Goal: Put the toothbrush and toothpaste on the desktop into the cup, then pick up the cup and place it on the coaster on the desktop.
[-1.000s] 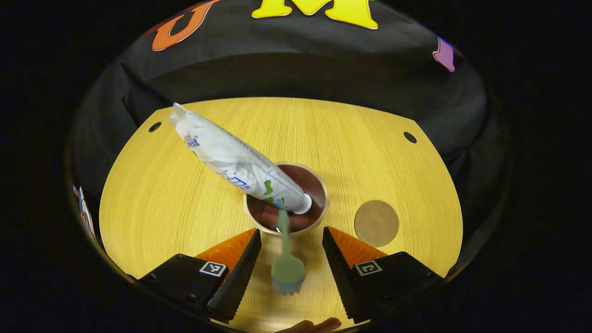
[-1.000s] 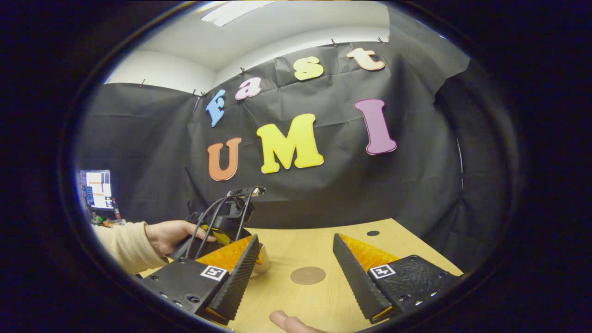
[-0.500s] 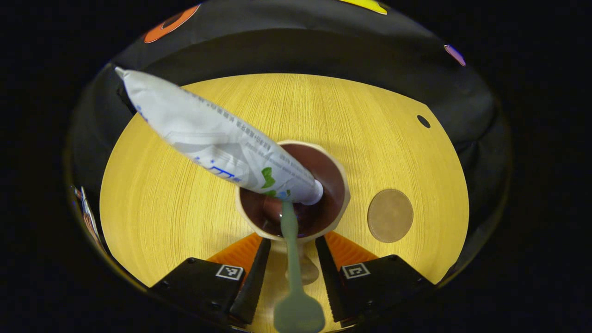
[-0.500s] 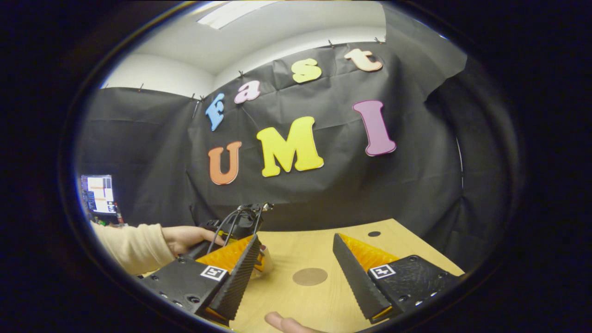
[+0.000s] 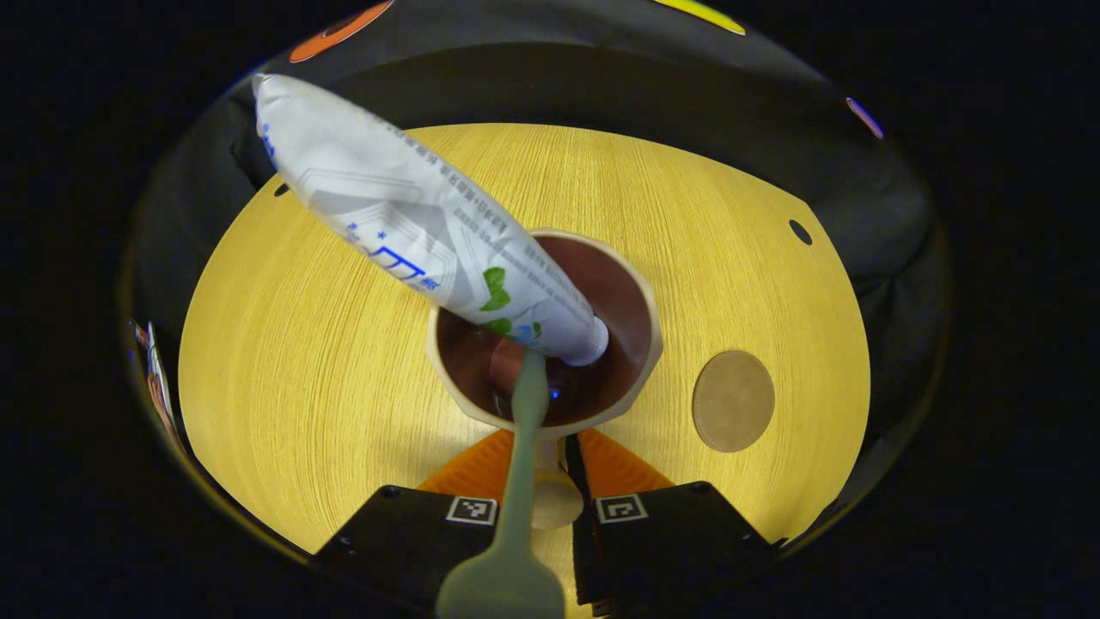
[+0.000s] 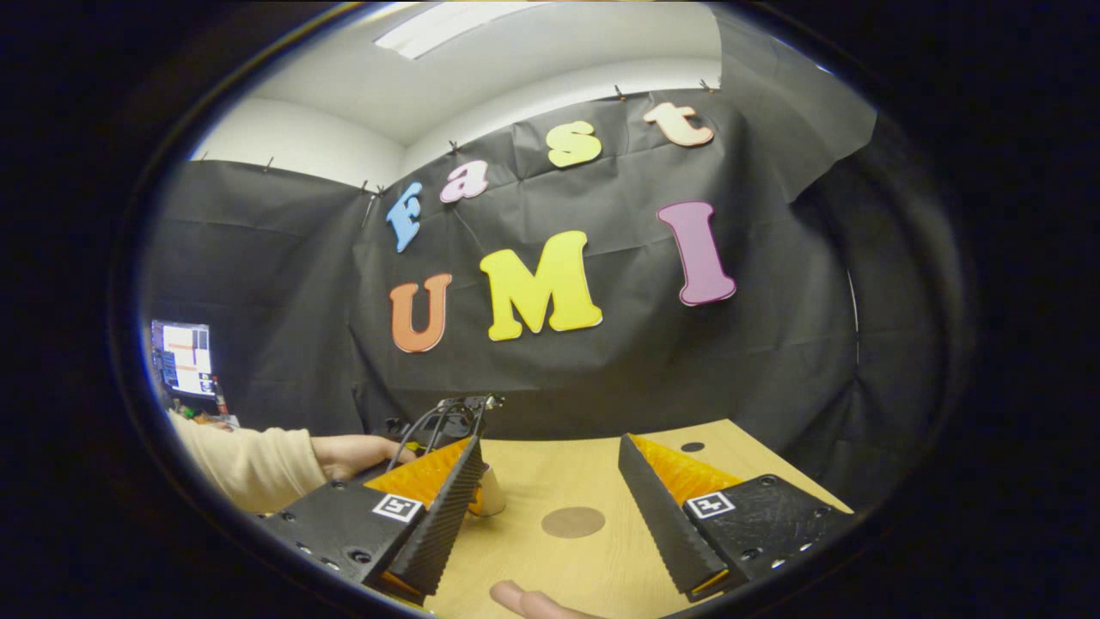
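Observation:
In the left gripper view a beige cup [image 5: 638, 297] with a dark brown inside stands on the wooden desktop [image 5: 292, 344]. A white toothpaste tube [image 5: 412, 232] leans in it, cap down, toward the upper left. A pale green toothbrush [image 5: 520, 456] leans out toward the camera, head up. My left gripper [image 5: 546, 440] is shut on the cup's lower part, one finger on each side. The round brown coaster [image 5: 733, 401] lies to the right of the cup. My right gripper [image 6: 550, 440] hangs open above the desktop, with the coaster [image 6: 573, 522] lying between its fingers and the cup [image 6: 491, 495] by its left finger.
A hand and a cream sleeve [image 6: 258, 460] hold the left gripper at the left of the right gripper view. A fingertip [image 6: 522, 598] shows at the bottom edge. A lit screen [image 6: 182, 357] stands far left. Small dark holes [image 5: 800, 231] mark the desktop's far corners.
My left gripper has come down close to the cup and its fingers have shut on the cup's lower part. The right gripper has hardly moved and stays open.

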`<state>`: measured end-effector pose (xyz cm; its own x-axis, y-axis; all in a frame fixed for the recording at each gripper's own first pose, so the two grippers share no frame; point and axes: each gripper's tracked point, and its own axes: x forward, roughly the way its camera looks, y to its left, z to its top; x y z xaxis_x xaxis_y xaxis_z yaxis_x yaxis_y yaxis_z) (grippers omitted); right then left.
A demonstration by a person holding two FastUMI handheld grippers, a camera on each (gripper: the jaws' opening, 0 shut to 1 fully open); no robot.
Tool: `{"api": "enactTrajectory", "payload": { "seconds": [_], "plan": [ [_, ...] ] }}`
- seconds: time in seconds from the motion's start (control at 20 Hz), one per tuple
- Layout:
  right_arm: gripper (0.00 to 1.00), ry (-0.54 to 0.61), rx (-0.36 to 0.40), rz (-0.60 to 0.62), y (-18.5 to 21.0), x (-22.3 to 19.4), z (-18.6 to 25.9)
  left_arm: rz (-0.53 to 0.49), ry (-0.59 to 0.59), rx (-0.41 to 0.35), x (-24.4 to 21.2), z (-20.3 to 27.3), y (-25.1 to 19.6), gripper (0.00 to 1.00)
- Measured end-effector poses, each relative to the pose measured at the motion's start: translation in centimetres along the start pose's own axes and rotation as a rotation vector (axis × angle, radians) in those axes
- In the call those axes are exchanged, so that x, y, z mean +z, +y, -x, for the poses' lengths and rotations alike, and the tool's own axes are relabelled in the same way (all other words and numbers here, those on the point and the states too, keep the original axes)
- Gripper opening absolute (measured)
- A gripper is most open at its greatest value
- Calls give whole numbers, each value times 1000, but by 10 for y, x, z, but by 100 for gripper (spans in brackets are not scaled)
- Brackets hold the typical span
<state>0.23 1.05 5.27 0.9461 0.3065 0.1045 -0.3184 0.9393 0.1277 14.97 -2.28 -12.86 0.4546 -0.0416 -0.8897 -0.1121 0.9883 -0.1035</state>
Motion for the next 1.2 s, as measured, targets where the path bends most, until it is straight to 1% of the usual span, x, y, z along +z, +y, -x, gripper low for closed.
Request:
{"api": "enactTrajectory", "payload": {
  "seconds": [0.05, 0.1, 0.25, 0.35, 0.5, 0.6, 0.7, 0.8, 0.9, 1.05, 1.1, 1.15, 1.2],
  "plan": [
    [95, 4, -6, -8, -3, -2, -1, 14, -2, -9, 1, 0, -2, 31],
    [95, 2, -10, -12, -5, 0, -2, 25, -11, -16, 4, 2, -5, 27],
    [95, 3, -17, -13, -7, 0, -1, 38, -56, -6, 10, -5, -7, 27],
    [95, 5, -13, -16, -6, -1, -2, 32, -78, -19, 12, -7, -9, 27],
    [95, 13, -28, -16, -11, -3, -3, -15, -98, -28, 11, 1, -19, 27],
    [95, 22, -41, -18, -15, -4, -4, -48, -109, -41, 10, 11, -36, 27],
    [95, 14, -47, -30, -18, -1, -3, -91, -101, -62, 4, 18, -68, 27],
    [95, 8, -61, -25, -25, 1, -6, -127, -85, -94, -12, 32, -97, 27],
    [95, 0, -95, -7, -37, 4, -5, -164, -77, -104, -18, 44, -113, 27],
    [95, -17, -132, -40, -54, 12, -3, -205, -72, -112, -37, 75, -152, 27],
    [95, -19, -147, -55, -61, 14, -3, -213, -70, -117, -40, 82, -158, 27],
    [95, -19, -167, -69, -70, 15, -2, -220, -68, -119, -37, 84, -140, 27],
    [98, -19, -186, -85, -79, 17, 0, -225, -65, -117, -41, 91, -137, 27]
  ]
}}
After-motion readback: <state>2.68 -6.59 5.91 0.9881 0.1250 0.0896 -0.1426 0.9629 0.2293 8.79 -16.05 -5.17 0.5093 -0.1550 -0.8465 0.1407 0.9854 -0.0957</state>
